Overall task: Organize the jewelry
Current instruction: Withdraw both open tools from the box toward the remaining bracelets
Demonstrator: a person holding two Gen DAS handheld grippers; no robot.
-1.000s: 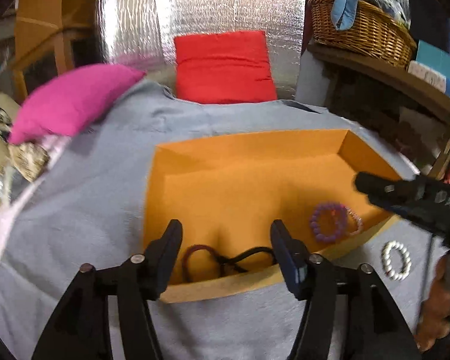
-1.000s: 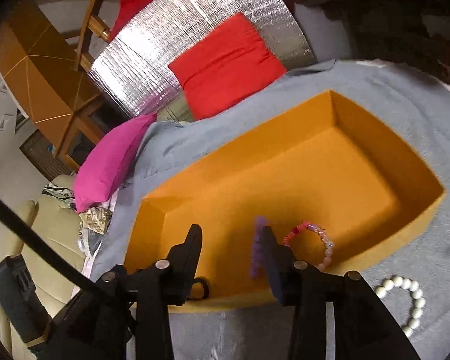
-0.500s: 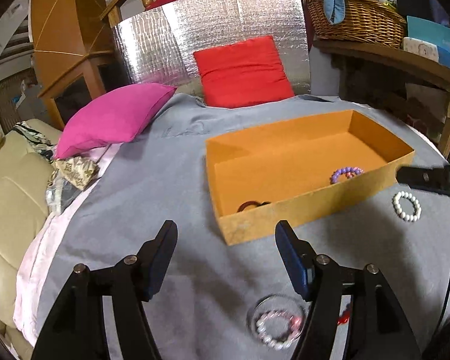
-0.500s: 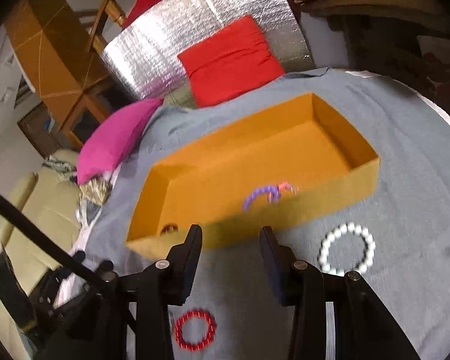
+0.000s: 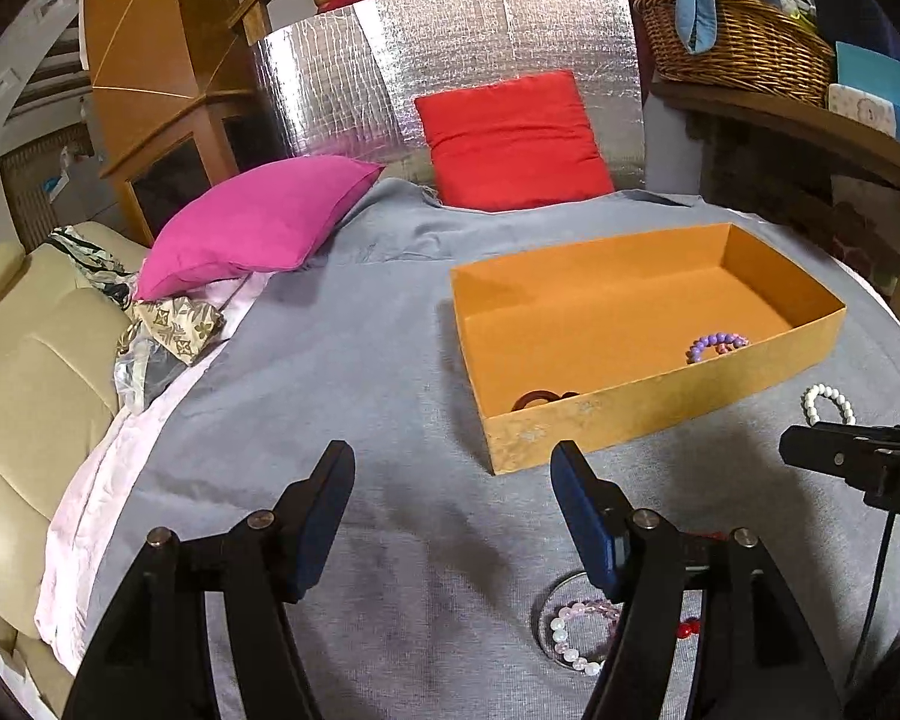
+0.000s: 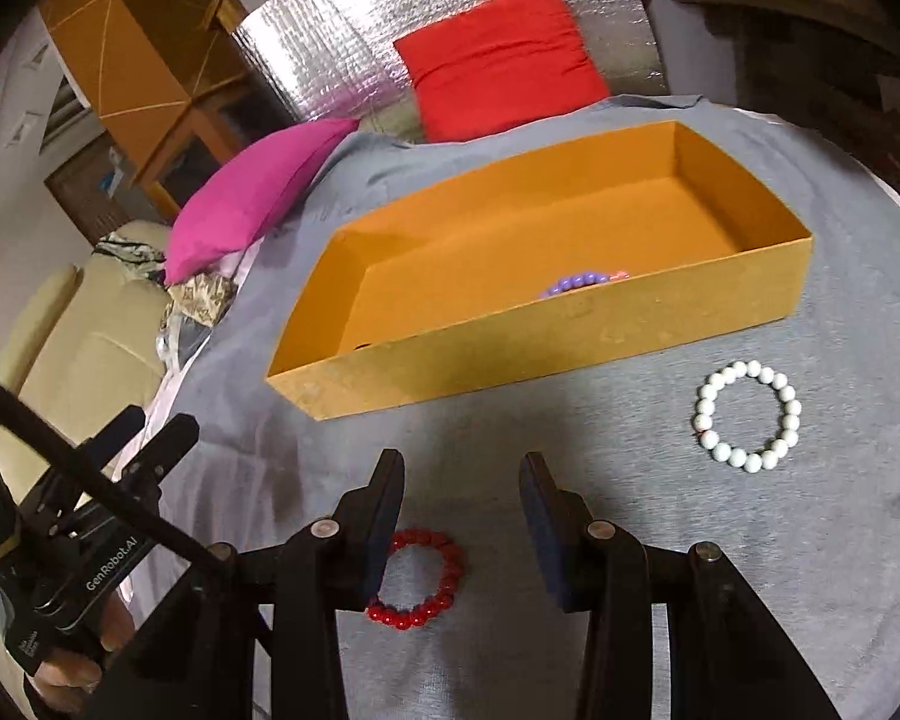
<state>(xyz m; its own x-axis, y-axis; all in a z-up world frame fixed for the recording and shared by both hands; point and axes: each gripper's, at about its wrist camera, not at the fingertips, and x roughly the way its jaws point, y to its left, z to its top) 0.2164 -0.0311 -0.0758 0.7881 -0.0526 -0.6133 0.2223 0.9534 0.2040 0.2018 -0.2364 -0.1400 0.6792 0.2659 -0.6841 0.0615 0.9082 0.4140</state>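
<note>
Orange cardboard box (image 6: 510, 354) sits on the grey knit blanket (image 5: 342, 372), long and shallow, slightly scuffed along the front wall. Inside it there's a purple bead bracelet (image 5: 717, 345) near the front wall, and something dark and ring-shaped (image 5: 534, 401) in the near corner, could be a hair tie, it's mostly hidden behind the wall.

Still out on the blanket: a chunky white bead bracelet (image 6: 749, 416) to the right of the box, a glossy red bead bracelet (image 6: 417, 577) close in front, and a pale pink bead bracelet (image 5: 576, 633) lying with a thin wire hoop.

Left gripper (image 5: 453, 522) has its fingers spread wide, having just opened a bit more, nothing between them. Right gripper (image 6: 462, 516) is released too, narrower gap, hovering with the red bracelet showing just under its left finger, not pinching it.
</note>
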